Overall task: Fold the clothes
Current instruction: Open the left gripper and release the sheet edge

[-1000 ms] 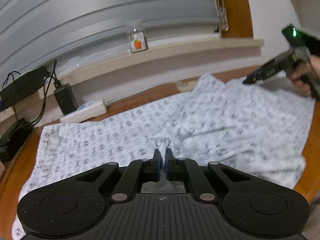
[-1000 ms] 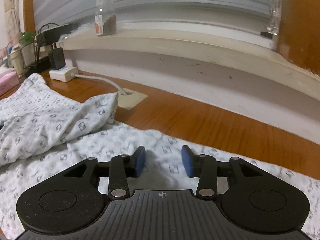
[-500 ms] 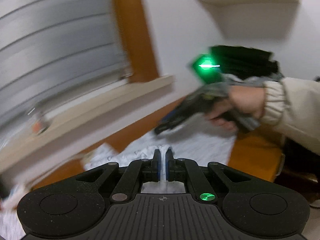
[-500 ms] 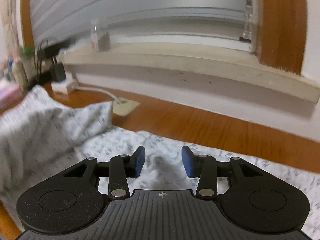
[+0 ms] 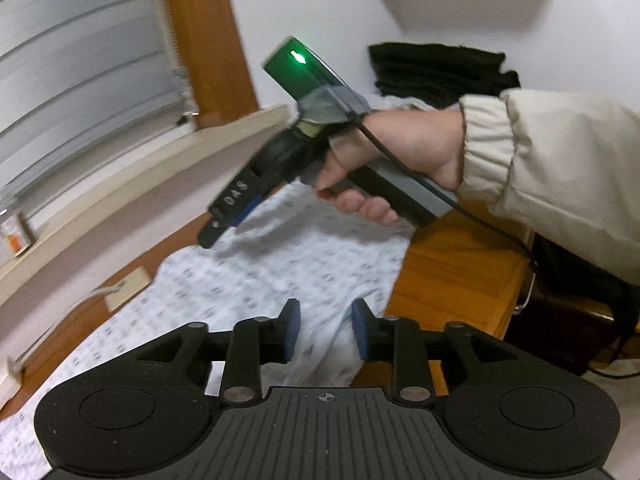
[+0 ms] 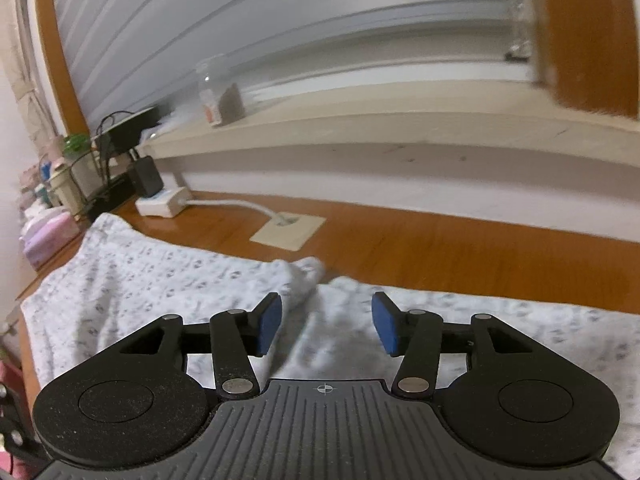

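garment [image 6: 168, 280] print blurred, jar [image 6: 219, 94] label unreadable

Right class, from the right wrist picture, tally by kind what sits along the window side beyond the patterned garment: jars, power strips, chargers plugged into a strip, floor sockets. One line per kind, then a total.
Jars on the sill: 1, the clear jar
Power strips: 1, the white power strip
Chargers: 1, the black charger
Floor sockets: 1, the beige socket plate
Total: 4
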Demonstrator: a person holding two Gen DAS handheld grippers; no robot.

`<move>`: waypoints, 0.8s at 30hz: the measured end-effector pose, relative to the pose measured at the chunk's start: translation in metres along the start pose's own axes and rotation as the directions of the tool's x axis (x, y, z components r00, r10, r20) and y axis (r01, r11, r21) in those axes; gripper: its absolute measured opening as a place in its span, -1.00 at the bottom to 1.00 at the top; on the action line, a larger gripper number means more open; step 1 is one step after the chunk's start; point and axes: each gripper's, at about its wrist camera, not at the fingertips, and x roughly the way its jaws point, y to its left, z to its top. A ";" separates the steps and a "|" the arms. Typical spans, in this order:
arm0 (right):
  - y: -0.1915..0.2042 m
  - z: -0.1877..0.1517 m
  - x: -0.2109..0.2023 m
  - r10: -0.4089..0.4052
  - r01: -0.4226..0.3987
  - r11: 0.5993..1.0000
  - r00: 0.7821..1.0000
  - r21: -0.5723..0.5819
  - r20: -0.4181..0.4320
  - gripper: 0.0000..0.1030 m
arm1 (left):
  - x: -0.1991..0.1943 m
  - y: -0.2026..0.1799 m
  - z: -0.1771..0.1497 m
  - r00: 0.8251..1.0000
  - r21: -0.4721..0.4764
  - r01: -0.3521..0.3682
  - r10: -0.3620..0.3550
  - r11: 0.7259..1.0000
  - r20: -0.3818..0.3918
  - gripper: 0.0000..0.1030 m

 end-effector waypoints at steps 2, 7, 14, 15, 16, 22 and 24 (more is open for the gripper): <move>0.004 0.002 0.007 0.019 -0.019 1.000 1.000 0.011 -0.009 0.04 | -0.013 0.014 -0.008 0.999 -0.023 -0.042 0.042 0.999 0.008 -0.14; 0.008 0.009 0.031 0.020 -0.018 0.999 0.999 0.049 -0.025 0.23 | -0.050 0.071 -0.055 0.985 -0.181 -0.170 0.166 0.969 -0.036 -0.14; 0.006 0.012 0.051 0.066 -0.062 0.993 0.997 0.103 -0.033 -0.22 | -0.088 0.139 -0.115 0.933 -0.341 -0.359 0.331 0.869 -0.139 -0.14; 0.006 0.012 0.049 0.077 -0.074 0.993 0.997 0.097 -0.029 -0.53 | -0.094 0.145 -0.121 0.927 -0.358 -0.375 0.346 0.855 -0.146 -0.14; 0.008 0.012 0.045 0.064 -0.063 0.995 0.998 0.080 -0.014 -0.88 | -0.101 0.150 -0.126 0.922 -0.369 -0.387 0.357 0.845 -0.149 -0.14; 0.019 0.010 0.010 -0.146 0.151 0.988 0.981 -0.024 0.127 -0.82 | -0.139 0.173 -0.163 0.883 -0.440 -0.467 0.427 0.767 -0.192 -0.05; 0.018 0.008 0.012 -0.147 0.150 0.988 0.986 -0.032 0.083 -0.76 | -0.151 0.179 -0.172 0.871 -0.457 -0.489 0.446 0.743 -0.207 -0.05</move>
